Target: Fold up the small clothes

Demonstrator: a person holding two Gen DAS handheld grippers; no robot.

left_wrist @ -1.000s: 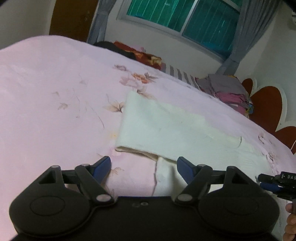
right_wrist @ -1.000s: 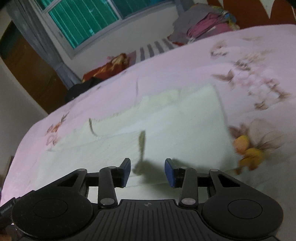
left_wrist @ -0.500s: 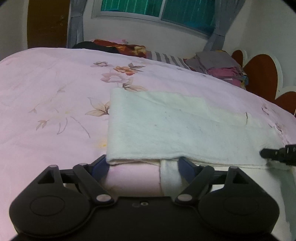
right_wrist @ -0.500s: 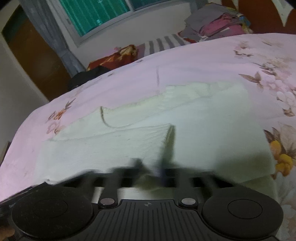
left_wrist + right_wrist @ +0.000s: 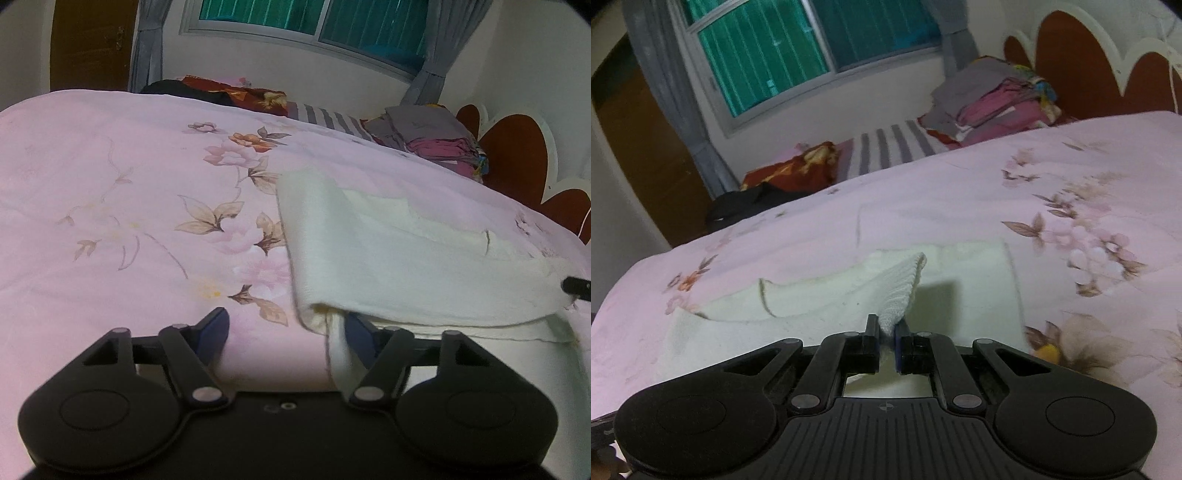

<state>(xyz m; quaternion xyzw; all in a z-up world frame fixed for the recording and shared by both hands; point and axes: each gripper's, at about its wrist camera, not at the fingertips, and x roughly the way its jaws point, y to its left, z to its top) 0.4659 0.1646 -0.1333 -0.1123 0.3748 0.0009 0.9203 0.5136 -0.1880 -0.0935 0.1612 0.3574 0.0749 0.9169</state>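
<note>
A cream-white knit garment (image 5: 399,258) lies partly folded on the pink floral bedspread (image 5: 129,206). My left gripper (image 5: 286,328) is open at the garment's near left corner; its right finger is tucked under the folded edge, its left finger rests over bare bedspread. My right gripper (image 5: 886,341) is shut on a corner of the garment (image 5: 849,291) and holds it lifted above the bed (image 5: 1071,177). The right gripper's tip also shows at the right edge of the left wrist view (image 5: 576,286).
A pile of folded grey and pink clothes (image 5: 432,136) sits at the far side near the red headboard (image 5: 517,155). A red patterned cloth (image 5: 255,96) and a dark garment (image 5: 184,90) lie at the far edge under the window.
My right gripper closed on the garment's corner and raised it. My left gripper slid left along the garment's near edge to its corner, still open.
</note>
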